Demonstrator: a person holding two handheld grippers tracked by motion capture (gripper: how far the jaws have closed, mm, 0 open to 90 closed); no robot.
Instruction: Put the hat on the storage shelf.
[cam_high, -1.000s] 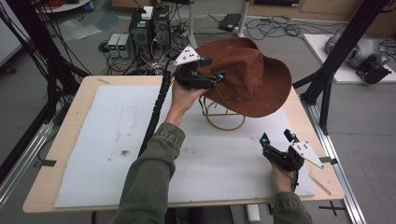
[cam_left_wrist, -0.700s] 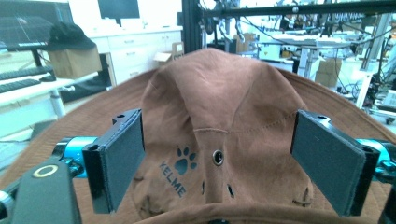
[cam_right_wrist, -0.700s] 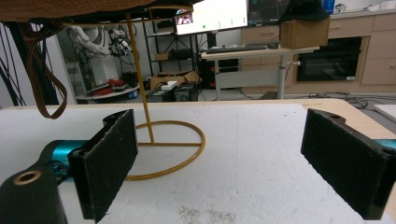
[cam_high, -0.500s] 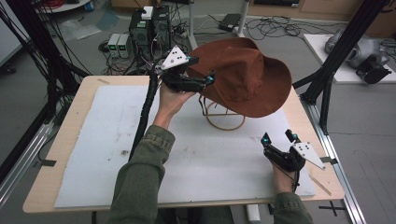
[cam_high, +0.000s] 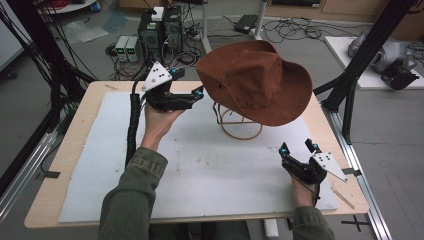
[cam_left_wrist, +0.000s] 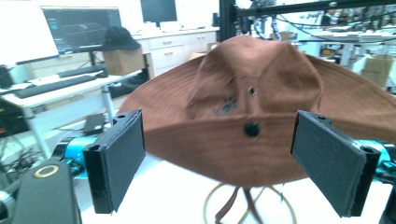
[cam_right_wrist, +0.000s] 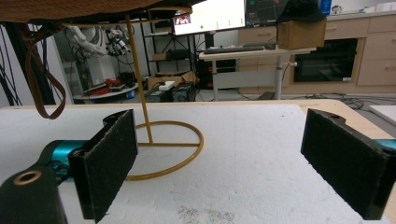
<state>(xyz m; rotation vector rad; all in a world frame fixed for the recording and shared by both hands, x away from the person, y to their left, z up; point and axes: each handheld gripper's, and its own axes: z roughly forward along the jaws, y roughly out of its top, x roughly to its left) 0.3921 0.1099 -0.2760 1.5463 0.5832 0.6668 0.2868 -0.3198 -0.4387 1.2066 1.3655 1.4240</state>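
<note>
One brown hat (cam_high: 255, 80) sits on one gold wire stand (cam_high: 241, 129) at upper centre of the high view. The left gripper (cam_high: 199, 93), jaws spread and empty after just opening further, hangs just left of the brim. The right gripper (cam_high: 298, 148) rests spread at lower right. Bumping the brim could tip the light stand.

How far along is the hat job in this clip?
Done, by the look of it: the brown hat sits on its gold wire stand, chin strap hanging. In hand: nothing; the left gripper is beside the brim, jaws open and apart from it. The right gripper rests open on the white mat. Left: little, probably just backing away.
</note>
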